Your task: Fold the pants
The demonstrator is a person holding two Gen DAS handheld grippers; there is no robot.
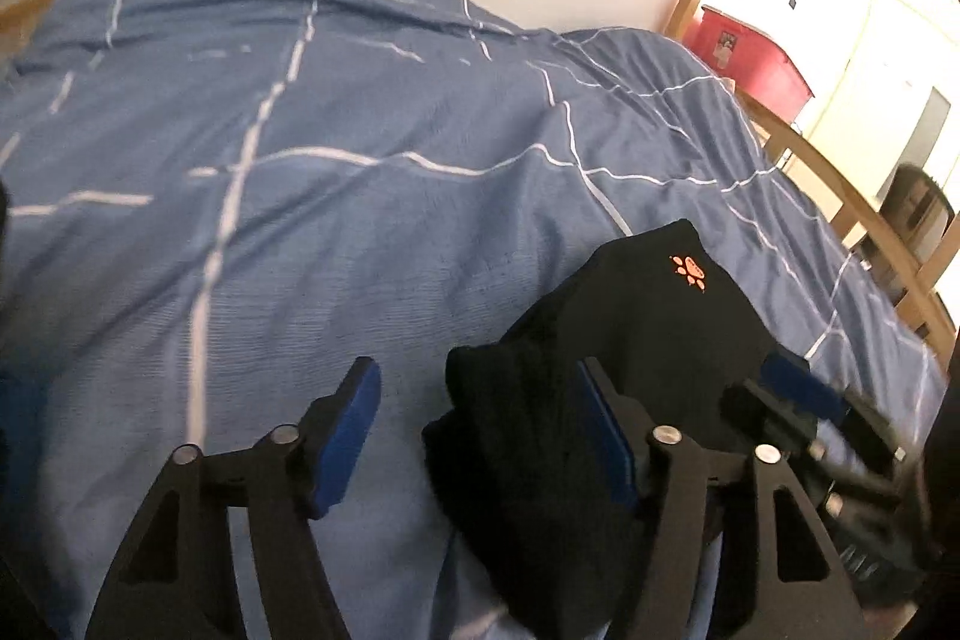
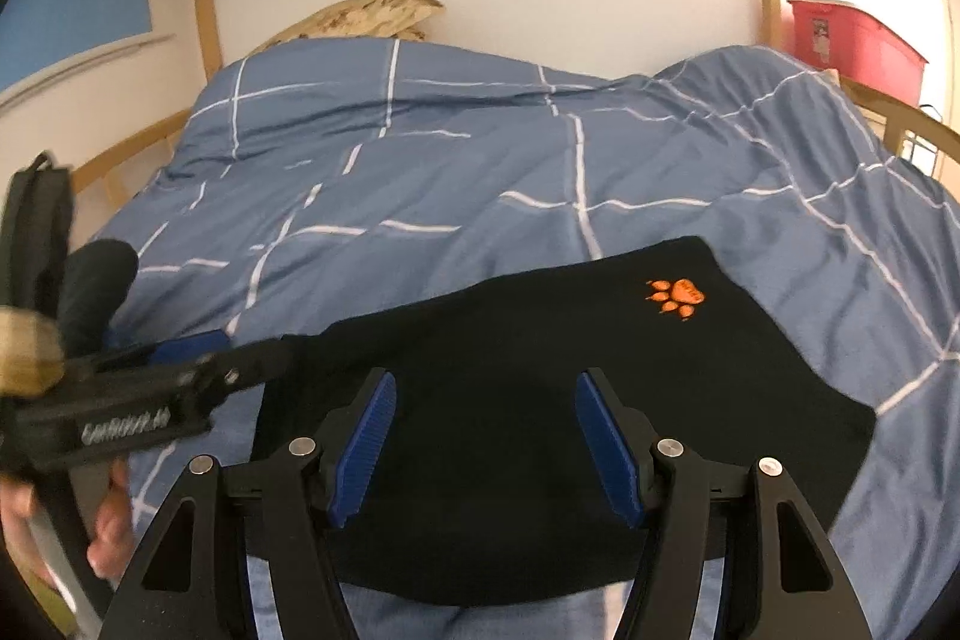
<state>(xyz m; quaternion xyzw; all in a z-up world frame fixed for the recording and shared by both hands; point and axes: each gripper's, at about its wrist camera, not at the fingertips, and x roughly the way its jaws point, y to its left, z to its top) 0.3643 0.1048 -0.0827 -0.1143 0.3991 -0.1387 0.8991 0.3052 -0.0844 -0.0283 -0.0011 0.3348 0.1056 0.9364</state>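
Note:
Black pants point(image 2: 540, 370) with an orange paw print point(image 2: 675, 297) lie folded in a compact rectangle on the blue bed cover point(image 2: 456, 172). My right gripper point(image 2: 486, 445) is open just above the near part of the pants. My left gripper point(image 1: 480, 436) is open at the pants' left edge point(image 1: 528, 436), with its right finger over the cloth and its left finger over the cover. In the right wrist view the left gripper point(image 2: 198, 358) comes in from the left by the pants' left corner. In the left wrist view the right gripper point(image 1: 804, 400) shows blurred at the right.
The blue cover with white lines fills the bed point(image 1: 300, 130). A wooden bed frame point(image 1: 840, 196) runs along the right side. A red bin point(image 2: 852, 40) stands beyond it. A beige pillow point(image 2: 366, 13) lies at the far end by the white wall.

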